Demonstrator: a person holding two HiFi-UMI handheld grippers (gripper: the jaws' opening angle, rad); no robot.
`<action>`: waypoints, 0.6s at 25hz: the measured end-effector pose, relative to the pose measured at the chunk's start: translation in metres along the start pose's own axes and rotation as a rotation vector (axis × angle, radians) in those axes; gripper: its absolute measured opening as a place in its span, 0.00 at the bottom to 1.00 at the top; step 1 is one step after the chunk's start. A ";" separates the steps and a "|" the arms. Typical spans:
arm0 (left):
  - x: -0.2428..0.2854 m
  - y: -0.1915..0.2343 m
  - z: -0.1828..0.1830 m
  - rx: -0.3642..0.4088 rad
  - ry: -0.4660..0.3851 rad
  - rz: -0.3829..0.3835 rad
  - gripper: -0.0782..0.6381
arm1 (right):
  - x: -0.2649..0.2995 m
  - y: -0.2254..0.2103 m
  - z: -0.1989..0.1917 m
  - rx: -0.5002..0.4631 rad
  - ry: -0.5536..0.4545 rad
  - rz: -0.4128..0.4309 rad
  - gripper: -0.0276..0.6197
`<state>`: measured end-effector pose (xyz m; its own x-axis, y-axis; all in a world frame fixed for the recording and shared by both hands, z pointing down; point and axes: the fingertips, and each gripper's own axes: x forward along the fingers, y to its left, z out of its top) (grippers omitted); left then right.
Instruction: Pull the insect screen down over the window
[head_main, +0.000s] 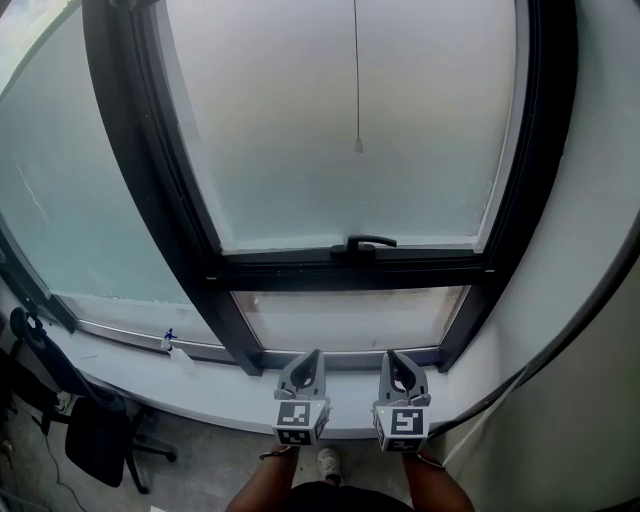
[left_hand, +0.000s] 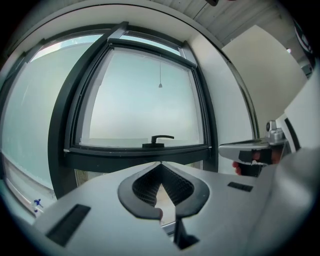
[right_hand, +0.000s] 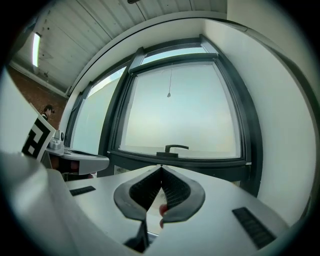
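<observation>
A black-framed window (head_main: 350, 270) fills the head view, with frosted panes. A thin pull cord hangs down its middle and ends in a small white knob (head_main: 357, 146), which also shows in the left gripper view (left_hand: 160, 85) and the right gripper view (right_hand: 168, 95). A black handle (head_main: 366, 242) sits on the lower sash bar. No screen mesh shows over the glass. My left gripper (head_main: 315, 356) and right gripper (head_main: 391, 357) are held side by side low before the sill, far below the knob. Both are shut with nothing between the tips.
A white sill (head_main: 210, 385) runs under the window, with a small blue-capped object (head_main: 168, 340) on the ledge at left. An office chair (head_main: 98, 435) stands on the floor at lower left. A white wall (head_main: 600, 200) closes the right side.
</observation>
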<state>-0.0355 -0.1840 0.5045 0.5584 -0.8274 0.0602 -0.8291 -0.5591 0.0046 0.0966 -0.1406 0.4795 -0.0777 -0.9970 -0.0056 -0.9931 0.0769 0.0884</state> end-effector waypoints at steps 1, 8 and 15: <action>0.006 0.003 0.002 -0.008 0.000 -0.005 0.11 | 0.007 -0.001 -0.001 -0.006 -0.001 0.000 0.05; 0.051 0.028 0.010 -0.007 0.013 -0.044 0.11 | 0.057 -0.010 0.004 -0.004 0.012 -0.047 0.05; 0.090 0.062 0.016 0.012 -0.003 -0.032 0.11 | 0.100 -0.016 -0.002 -0.031 0.044 -0.070 0.05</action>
<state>-0.0364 -0.2944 0.4942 0.5848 -0.8092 0.0568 -0.8103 -0.5860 -0.0054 0.1053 -0.2420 0.4796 -0.0039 -0.9995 0.0305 -0.9927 0.0076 0.1206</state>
